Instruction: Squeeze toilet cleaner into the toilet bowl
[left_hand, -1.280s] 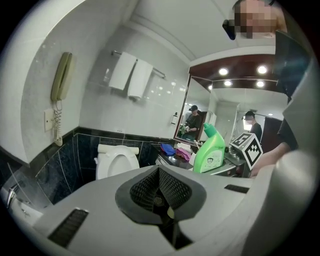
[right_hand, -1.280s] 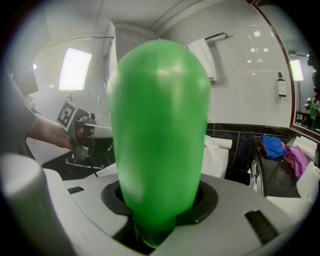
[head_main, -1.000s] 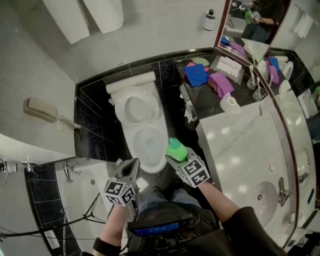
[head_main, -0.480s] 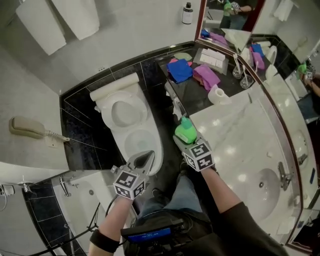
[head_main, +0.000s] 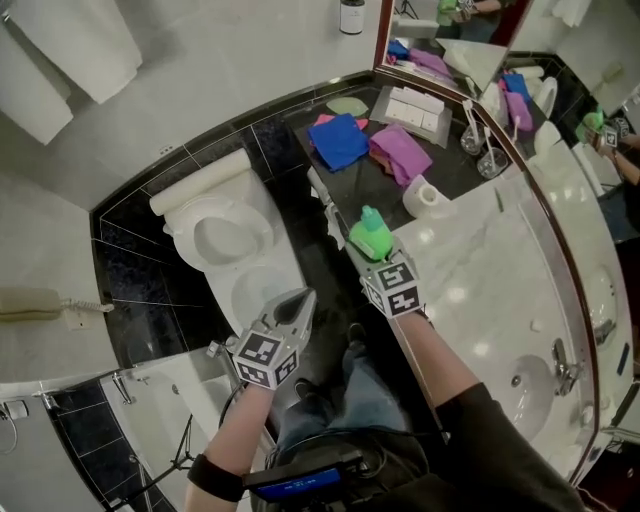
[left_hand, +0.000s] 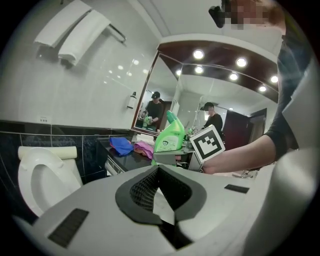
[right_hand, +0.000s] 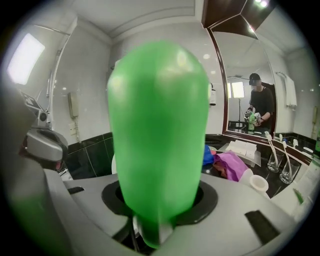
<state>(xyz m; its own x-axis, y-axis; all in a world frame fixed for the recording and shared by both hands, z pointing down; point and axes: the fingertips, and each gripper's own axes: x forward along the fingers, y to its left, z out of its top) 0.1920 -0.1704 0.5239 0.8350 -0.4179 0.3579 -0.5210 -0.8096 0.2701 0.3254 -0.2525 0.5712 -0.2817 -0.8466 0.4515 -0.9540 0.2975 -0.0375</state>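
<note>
A bathroom of white walls and black tile. In the head view the toilet bowl (head_main: 252, 292) stands open with its seat up, left of a dark counter (head_main: 385, 205) strewn with cloths (head_main: 338, 142). The right gripper (head_main: 373, 256) holds the green toilet cleaner bottle (head_main: 368, 236) upright, off to the bowl's right by the counter edge, not over the bowl. The left gripper (head_main: 298, 303) hangs near the bowl's front edge. I judge this to be the carrying step: next the bottle must come over the bowl, tip nozzle-down and be squeezed.

In the left gripper view the jaws are pressed together with nothing between them. The bottle (left_hand: 169, 138) shows beyond, and the bowl (left_hand: 35, 175) is cut off at the left.

In the right gripper view the jaws clamp the bottle (right_hand: 157, 135) low down. It fills the frame and hides nearly all of the bowl. No view shows whether the cap is loosened
</note>
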